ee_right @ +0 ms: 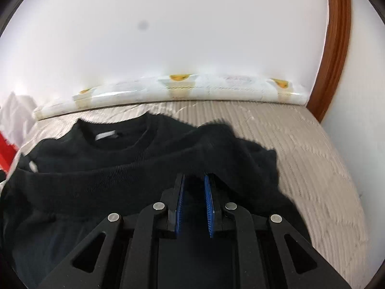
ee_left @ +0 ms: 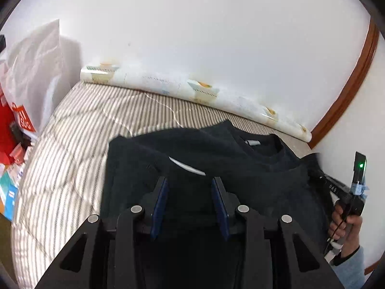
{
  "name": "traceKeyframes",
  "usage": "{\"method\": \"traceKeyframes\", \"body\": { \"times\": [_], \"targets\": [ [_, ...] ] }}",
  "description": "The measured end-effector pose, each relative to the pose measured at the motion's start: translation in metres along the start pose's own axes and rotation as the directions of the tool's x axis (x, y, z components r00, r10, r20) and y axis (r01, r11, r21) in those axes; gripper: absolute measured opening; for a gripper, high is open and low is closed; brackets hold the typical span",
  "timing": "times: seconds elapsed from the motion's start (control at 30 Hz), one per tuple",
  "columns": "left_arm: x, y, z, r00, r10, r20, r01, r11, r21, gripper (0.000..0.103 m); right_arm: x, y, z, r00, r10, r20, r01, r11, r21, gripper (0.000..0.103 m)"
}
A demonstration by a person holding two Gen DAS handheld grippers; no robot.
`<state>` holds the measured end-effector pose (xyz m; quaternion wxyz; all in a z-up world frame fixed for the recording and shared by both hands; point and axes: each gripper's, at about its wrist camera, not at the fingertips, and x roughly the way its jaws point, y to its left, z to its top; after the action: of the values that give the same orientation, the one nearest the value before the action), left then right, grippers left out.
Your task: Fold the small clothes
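Note:
A black sweatshirt (ee_left: 240, 168) (ee_right: 96, 180) lies on a striped bed cover (ee_left: 72, 144) (ee_right: 300, 144), its round collar (ee_left: 259, 144) (ee_right: 115, 137) towards the wall. My left gripper (ee_left: 189, 179) grips a thick fold of its raised edge, and black cloth fills the gap between the blue pads. A white tag (ee_left: 187, 166) shows just beyond the tips. My right gripper (ee_right: 195, 175) is shut on a bunched ridge of the same cloth, lifted off the cover. At the right edge of the left wrist view, a hand (ee_left: 346, 221) holds the other tool's handle.
A rolled printed sheet (ee_left: 192, 89) (ee_right: 180, 89) lies along the white wall. A white plastic bag (ee_left: 36, 60) and a red box (ee_left: 9, 125) stand at the left, beside the bed. Brown wooden trim (ee_left: 349, 84) (ee_right: 336, 48) runs up the right.

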<state>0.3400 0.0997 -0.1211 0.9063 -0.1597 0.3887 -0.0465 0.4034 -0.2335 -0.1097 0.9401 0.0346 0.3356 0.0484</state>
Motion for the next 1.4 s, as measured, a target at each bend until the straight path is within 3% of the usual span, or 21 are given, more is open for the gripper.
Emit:
{"method": "traceKeyframes", "body": {
  "times": [0.1,0.13,0.2,0.37,0.5,0.57,0.6,0.63,0.73,0.8,0.9,1.0,1.17,1.27,1.4],
  "targets": [
    [-0.007,0.005,-0.002,0.999,0.038,0.032,-0.039,0.999,0.03,0.05,-0.001,-0.015,0.008,1.0,-0.013,0.022,0.012,1.0,0.013,0.031],
    [-0.004,0.006,-0.001,0.998,0.049,0.028,-0.05,0.998,0.04,0.053,-0.001,-0.021,0.008,1.0,-0.007,0.018,0.007,1.0,0.012,0.042],
    [0.0,0.009,-0.002,0.997,0.076,0.011,-0.076,0.995,0.071,0.053,0.004,-0.026,0.005,1.0,-0.001,-0.001,0.001,1.0,-0.011,0.048],
    [0.019,0.016,-0.01,0.986,0.149,-0.073,-0.138,0.98,0.14,0.052,0.034,-0.033,-0.005,0.995,-0.018,-0.094,0.013,0.999,-0.046,0.048],
    [0.034,0.018,-0.015,0.976,0.185,-0.117,-0.165,0.972,0.166,0.05,0.041,-0.036,-0.007,0.995,0.018,-0.102,-0.02,1.0,-0.023,0.041],
    [0.037,0.019,-0.017,0.975,0.182,-0.128,-0.161,0.974,0.162,0.029,0.041,-0.035,-0.007,0.994,0.025,-0.105,-0.028,0.999,-0.027,0.03],
    [0.036,0.018,-0.016,0.974,0.197,-0.116,-0.178,0.972,0.156,0.013,0.041,-0.034,-0.008,0.995,0.015,-0.099,-0.018,0.999,-0.03,0.024],
    [0.031,0.016,-0.016,0.976,0.199,-0.091,-0.184,0.972,0.149,0.01,0.039,-0.034,-0.008,0.995,0.021,-0.093,-0.025,0.999,-0.034,0.018],
    [0.013,0.015,-0.004,0.992,0.129,-0.001,-0.128,0.988,0.088,0.01,0.022,-0.039,-0.005,0.998,0.065,-0.007,-0.065,0.998,-0.02,0.013],
    [0.005,0.013,0.007,0.992,0.112,0.055,-0.115,0.991,0.063,0.01,0.005,-0.045,-0.001,0.994,0.089,0.07,-0.089,0.996,-0.006,0.013],
    [0.01,0.009,0.017,0.99,0.112,0.09,-0.118,0.991,0.066,0.01,0.0,-0.048,0.003,0.992,0.06,0.109,-0.062,0.998,0.012,0.013],
    [0.032,0.007,0.016,0.988,0.139,0.068,-0.143,0.988,0.06,0.01,0.017,-0.046,0.002,0.998,-0.001,0.07,0.002,1.0,-0.002,0.013],
    [0.058,0.003,0.005,0.975,0.22,0.014,-0.22,0.97,0.1,0.011,0.042,-0.047,-0.003,1.0,-0.009,-0.023,0.009,1.0,0.012,0.016],
    [0.058,0.002,0.003,0.97,0.241,-0.011,-0.239,0.966,0.101,0.016,0.04,-0.052,-0.006,0.999,-0.016,-0.051,0.017,0.999,0.027,0.025],
    [0.05,0.001,-0.004,0.965,0.254,-0.067,-0.249,0.965,0.081,0.025,0.018,-0.053,-0.017,0.998,-0.032,-0.048,0.033,0.999,0.014,0.027]
  ]
}}
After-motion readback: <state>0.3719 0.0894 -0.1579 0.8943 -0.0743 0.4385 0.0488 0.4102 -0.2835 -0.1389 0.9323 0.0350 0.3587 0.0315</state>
